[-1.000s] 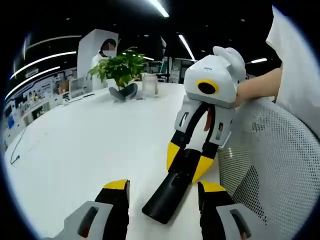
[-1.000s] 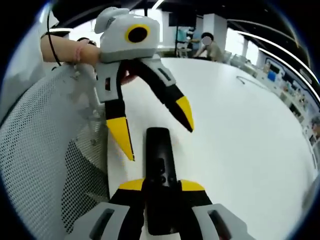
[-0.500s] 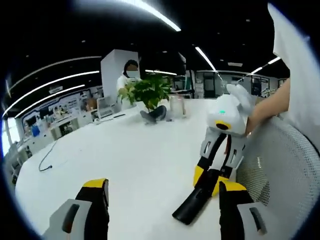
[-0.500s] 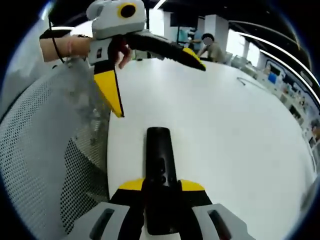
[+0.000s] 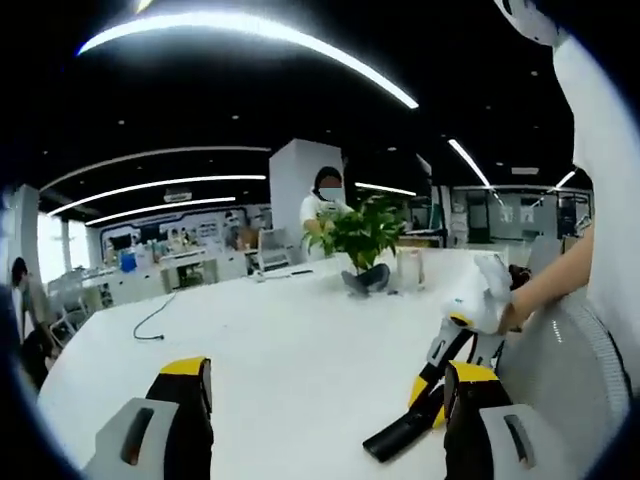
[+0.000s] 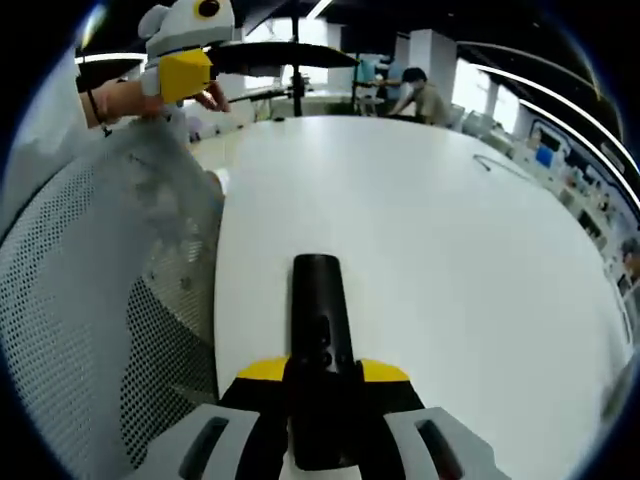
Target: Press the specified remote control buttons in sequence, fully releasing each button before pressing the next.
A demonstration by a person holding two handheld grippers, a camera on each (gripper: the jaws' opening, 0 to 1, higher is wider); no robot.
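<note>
A black remote (image 6: 320, 325) lies lengthwise on the white table (image 6: 450, 260), its near end clamped between the yellow tips of my right gripper (image 6: 322, 372), which is shut on it. In the left gripper view the same remote (image 5: 398, 436) pokes out toward me from my right gripper (image 5: 430, 400), held by a person's hand. My left gripper (image 5: 325, 400) has its jaws wide apart with nothing between them. Seen from the right gripper view, my left gripper (image 6: 265, 68) hangs high at the upper left, well above the table and away from the remote.
A mesh chair back (image 6: 90, 300) stands along the table's near edge. At the far side sit a potted plant (image 5: 365, 235) and a glass (image 5: 408, 268); a cable (image 5: 150, 315) trails on the left. People (image 5: 325, 200) are at the back.
My left gripper has lifted up and back from just over the remote, still open. The right gripper and the remote have stayed put.
</note>
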